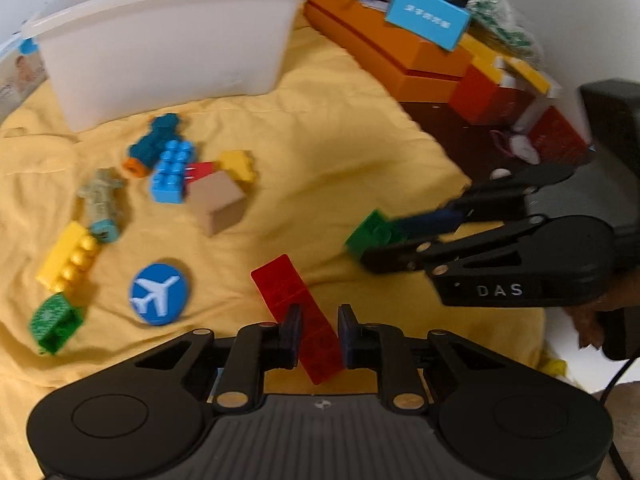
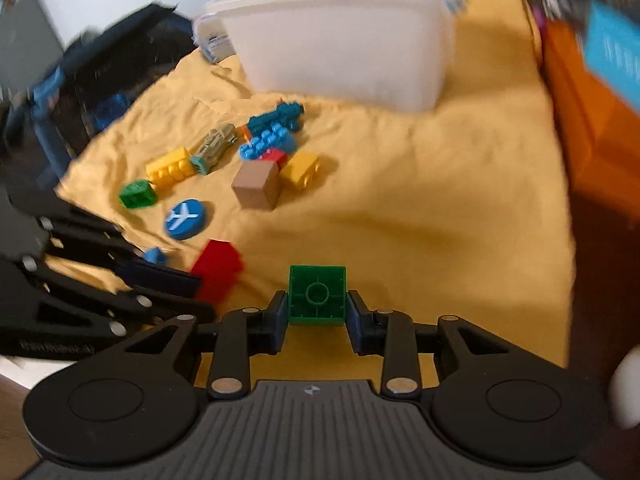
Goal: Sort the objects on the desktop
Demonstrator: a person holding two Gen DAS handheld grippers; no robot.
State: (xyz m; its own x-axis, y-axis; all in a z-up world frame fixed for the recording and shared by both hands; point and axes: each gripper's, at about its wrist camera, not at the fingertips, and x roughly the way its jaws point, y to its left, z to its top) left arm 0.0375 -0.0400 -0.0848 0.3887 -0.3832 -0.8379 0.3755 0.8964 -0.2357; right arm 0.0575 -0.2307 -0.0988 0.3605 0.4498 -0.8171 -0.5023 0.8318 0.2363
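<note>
1. Here the left gripper (image 1: 318,334) points steeply down over the near edge of the yellow cloth (image 1: 340,128), its jaws closed on a red translucent tile (image 1: 296,312) that stands tilted between the pads.
2. The right gripper (image 2: 318,312) also tips steeply downward, and its pads clamp a green brick (image 2: 318,294) by two opposite sides, hollow underside facing the camera.
3. From the left wrist view, the right gripper reaches in from the right edge, close beside the left one, with a hand (image 1: 592,320) partly visible behind it.
4. A white plastic bin (image 1: 168,48) sits at the far side of the cloth.
5. Between bin and grippers lie loose pieces: a blue brick (image 1: 172,172), a yellow brick (image 1: 68,258), a tan block (image 1: 218,202), a blue airplane disc (image 1: 159,294) and another green brick (image 1: 54,324).
6. Orange boxes (image 1: 384,48) line the cloth's far right edge.
</note>
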